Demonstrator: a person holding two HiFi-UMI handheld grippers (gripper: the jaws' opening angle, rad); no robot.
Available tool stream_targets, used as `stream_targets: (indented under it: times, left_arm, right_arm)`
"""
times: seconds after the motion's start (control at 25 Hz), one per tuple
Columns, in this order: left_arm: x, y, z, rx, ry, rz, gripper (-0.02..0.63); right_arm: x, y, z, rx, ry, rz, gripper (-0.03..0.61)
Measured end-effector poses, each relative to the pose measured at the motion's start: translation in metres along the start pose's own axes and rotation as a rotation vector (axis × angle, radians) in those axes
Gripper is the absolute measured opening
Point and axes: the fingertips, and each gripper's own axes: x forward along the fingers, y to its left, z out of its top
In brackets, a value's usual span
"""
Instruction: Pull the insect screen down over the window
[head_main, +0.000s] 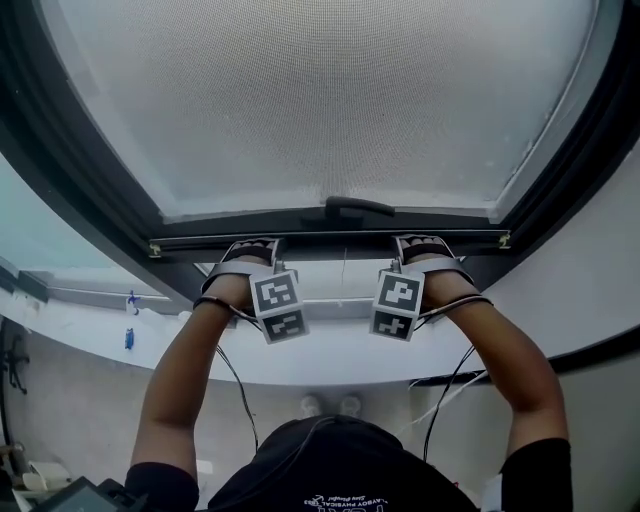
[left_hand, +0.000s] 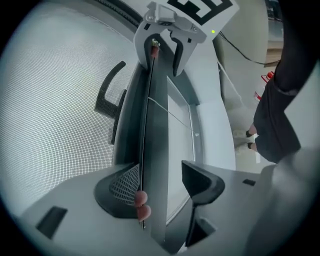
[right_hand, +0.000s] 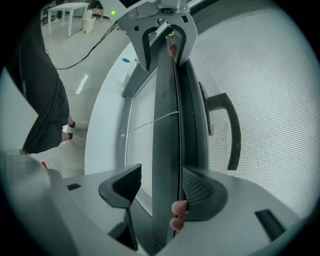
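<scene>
Left gripper (head_main: 250, 244), right gripper (head_main: 422, 241), jaws spread astride insect screen bar (head_main: 330, 238), its length level, side-to-side

I count two tongs, my left tongs (head_main: 250, 245) and my right tongs (head_main: 421, 242), two marker cubes (head_main: 278, 307), two forearms (head_main: 180, 390), one insect screen (head_main: 320, 100), one pull bar (head_main: 330, 237) and one window handle (head_main: 358, 207).
</scene>
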Motion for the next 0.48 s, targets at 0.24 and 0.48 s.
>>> stream_targets:
  times: [0.24,0.48]
  left_arm:
    - [0.002,0.005,-0.002,0.01,0.002,0.045,0.267]
    - [0.003,0.01,-0.001,-0.027,-0.046,0.063,0.239]
  right_arm:
    - [0.0,-0.004,-0.002,0.007,-0.017,-0.022,0.261]
    - [0.002,-0.013,0.001,0.013,-0.032,-0.073,0.195]
